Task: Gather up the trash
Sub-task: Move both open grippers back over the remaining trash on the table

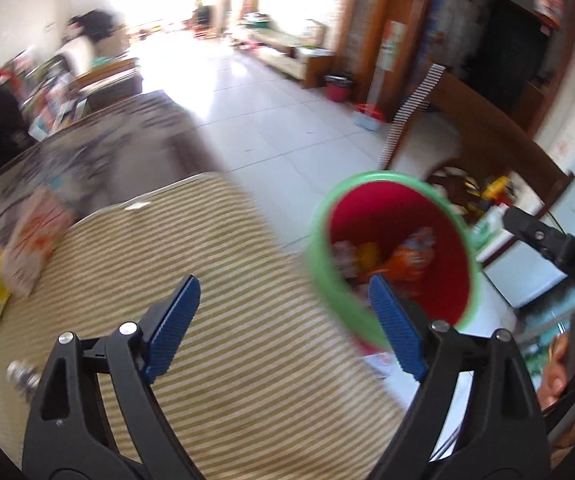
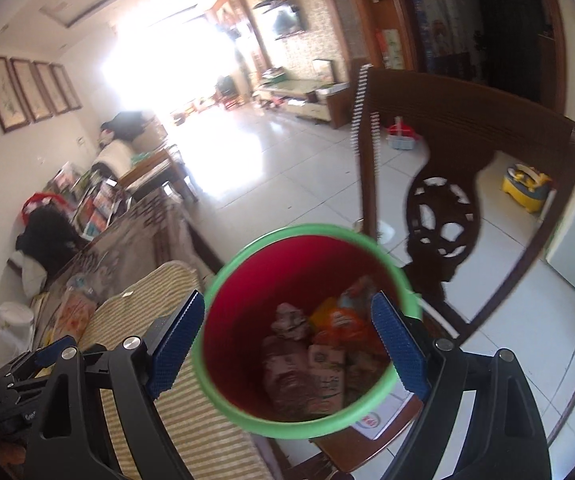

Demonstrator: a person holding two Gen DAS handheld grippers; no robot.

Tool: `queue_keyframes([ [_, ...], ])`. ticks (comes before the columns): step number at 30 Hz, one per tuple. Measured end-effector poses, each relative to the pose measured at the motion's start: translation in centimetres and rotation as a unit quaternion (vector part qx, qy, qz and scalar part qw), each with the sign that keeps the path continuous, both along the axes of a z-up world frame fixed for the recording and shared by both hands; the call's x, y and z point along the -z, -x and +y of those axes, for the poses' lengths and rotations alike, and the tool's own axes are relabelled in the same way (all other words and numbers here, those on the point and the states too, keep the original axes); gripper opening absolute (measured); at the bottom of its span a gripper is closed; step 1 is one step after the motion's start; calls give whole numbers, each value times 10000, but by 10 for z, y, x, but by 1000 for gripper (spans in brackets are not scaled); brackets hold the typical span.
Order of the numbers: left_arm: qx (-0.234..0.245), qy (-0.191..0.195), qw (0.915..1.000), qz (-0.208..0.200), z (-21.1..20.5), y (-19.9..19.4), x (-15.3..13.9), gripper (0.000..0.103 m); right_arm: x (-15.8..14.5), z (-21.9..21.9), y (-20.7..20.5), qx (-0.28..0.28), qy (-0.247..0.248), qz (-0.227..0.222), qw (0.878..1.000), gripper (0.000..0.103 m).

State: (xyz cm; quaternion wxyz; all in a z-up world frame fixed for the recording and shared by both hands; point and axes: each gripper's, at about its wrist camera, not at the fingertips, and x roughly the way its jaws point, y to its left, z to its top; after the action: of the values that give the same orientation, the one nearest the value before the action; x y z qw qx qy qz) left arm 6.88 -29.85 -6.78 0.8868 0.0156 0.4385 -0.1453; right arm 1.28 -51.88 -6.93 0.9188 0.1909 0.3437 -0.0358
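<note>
Right gripper [image 2: 285, 346] hung over the red bin [image 2: 307, 424] mouth, left gripper [image 1: 283, 326] beside its rim, both jaws spread, empty.

Left claw [image 1: 283, 324] spread wide, 2 blue ribbed pads apart, nothing between them. Right claw [image 2: 283, 344] also spread wide and empty, pointing forward and down. Bare fingers [image 1: 559, 376] gripping the right handle, seen at the left view's edge.

Table [image 1: 99, 160], striped mat [image 1: 227, 300], wrappers [image 1: 27, 248]
</note>
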Motion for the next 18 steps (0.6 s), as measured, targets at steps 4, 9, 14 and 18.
queue_keyframes([
  [4, -738, -10, 9972, 135, 64, 5, 13, 84, 5, 45, -18, -509, 4, 151, 9986, 83],
  [9, -1387, -95, 9899, 297, 141, 16, 28, 84, 12, 113, -35, -1169, 72, 423, 9922, 83],
  [14, -2003, -113, 9792, 307, 221, 19, 32, 84, 27, 196, -43, -2014, 93, 859, 9757, 83],
  [18, -2386, -86, 9708, 236, 281, 25, 31, 84, 41, 267, -37, -2634, 244, 1101, 9581, 85],
])
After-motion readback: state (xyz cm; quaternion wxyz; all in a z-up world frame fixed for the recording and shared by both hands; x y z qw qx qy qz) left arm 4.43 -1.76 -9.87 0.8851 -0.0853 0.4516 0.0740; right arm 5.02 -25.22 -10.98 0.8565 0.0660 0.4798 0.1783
